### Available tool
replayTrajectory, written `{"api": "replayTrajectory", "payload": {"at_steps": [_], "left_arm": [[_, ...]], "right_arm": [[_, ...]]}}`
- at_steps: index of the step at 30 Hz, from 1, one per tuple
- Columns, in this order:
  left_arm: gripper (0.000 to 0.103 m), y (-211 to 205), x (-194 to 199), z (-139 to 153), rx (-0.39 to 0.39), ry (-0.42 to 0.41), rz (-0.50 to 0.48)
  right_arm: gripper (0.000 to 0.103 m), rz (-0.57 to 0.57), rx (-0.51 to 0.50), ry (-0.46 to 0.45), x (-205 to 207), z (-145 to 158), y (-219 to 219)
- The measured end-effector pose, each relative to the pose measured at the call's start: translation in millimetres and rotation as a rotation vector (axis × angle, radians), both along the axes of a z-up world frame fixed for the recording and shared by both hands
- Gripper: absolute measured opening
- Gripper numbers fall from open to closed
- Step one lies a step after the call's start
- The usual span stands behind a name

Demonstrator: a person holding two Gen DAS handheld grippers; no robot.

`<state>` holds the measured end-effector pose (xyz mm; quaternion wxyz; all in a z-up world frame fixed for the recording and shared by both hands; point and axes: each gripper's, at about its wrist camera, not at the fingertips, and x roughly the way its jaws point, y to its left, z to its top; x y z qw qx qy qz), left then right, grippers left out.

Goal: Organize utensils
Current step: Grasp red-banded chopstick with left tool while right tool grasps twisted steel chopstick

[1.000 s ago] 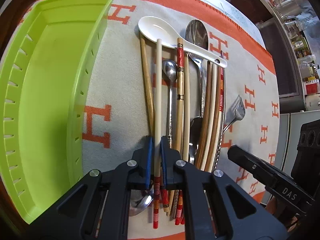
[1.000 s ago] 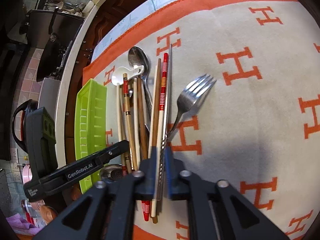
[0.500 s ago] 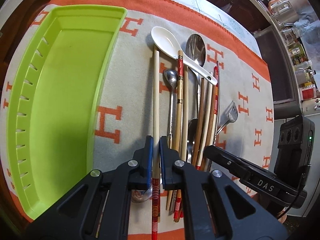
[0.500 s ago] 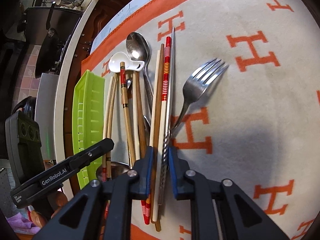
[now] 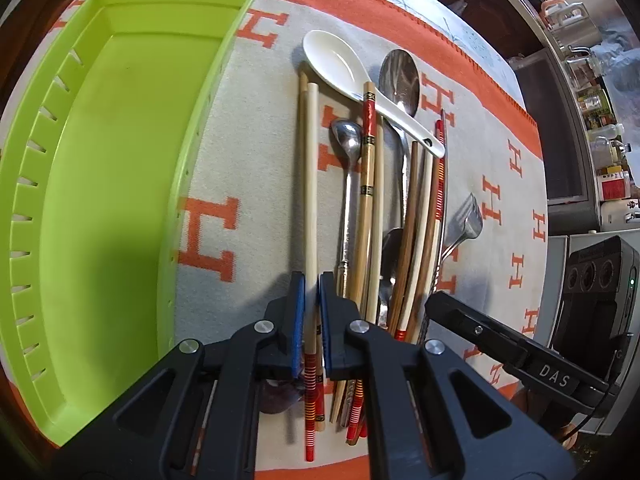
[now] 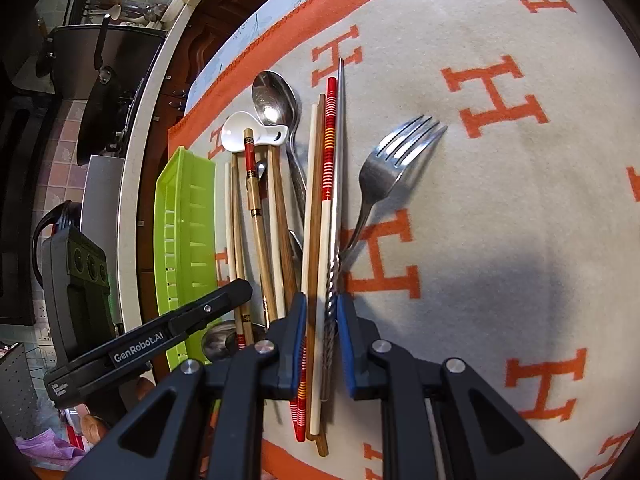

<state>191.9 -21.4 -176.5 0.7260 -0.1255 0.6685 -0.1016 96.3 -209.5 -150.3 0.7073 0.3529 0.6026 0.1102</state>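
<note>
Your left tongs (image 5: 311, 280) pinch a cream chopstick (image 5: 311, 184); your right tongs (image 6: 321, 304), narrowly parted, straddle the metal chopstick (image 6: 335, 216), low over the cloth.

Both wrist cameras look forward and steeply down along their own fingers, close over the cloth-covered surface (image 5: 260, 184). The left view sits at the left of the utensil row (image 5: 372, 200), beside the green tray (image 5: 100, 200); the right view sits at the row's right. Each view catches the same row, the tray and the other gripper.

Green tray (image 5: 100, 184) interior free; utensil pile (image 5: 384, 200) crowds right.
</note>
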Motion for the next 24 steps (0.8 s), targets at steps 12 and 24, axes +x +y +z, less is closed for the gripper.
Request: {"api": "replayTrajectory", "payload": {"at_steps": [12,24], "left_arm": [[0.005,5.2,-2.1,3.5,0.014,-0.003,-0.004],[0.019,0.6,-6.4,6.4,0.015,-0.015,-0.035]], "right_arm": [[0.011,0.0,-0.006,-0.014,-1.2,3.1,-0.3],[0.011,-0.009,0.015,-0.008,-0.6,-2.2,-0.8]]}}
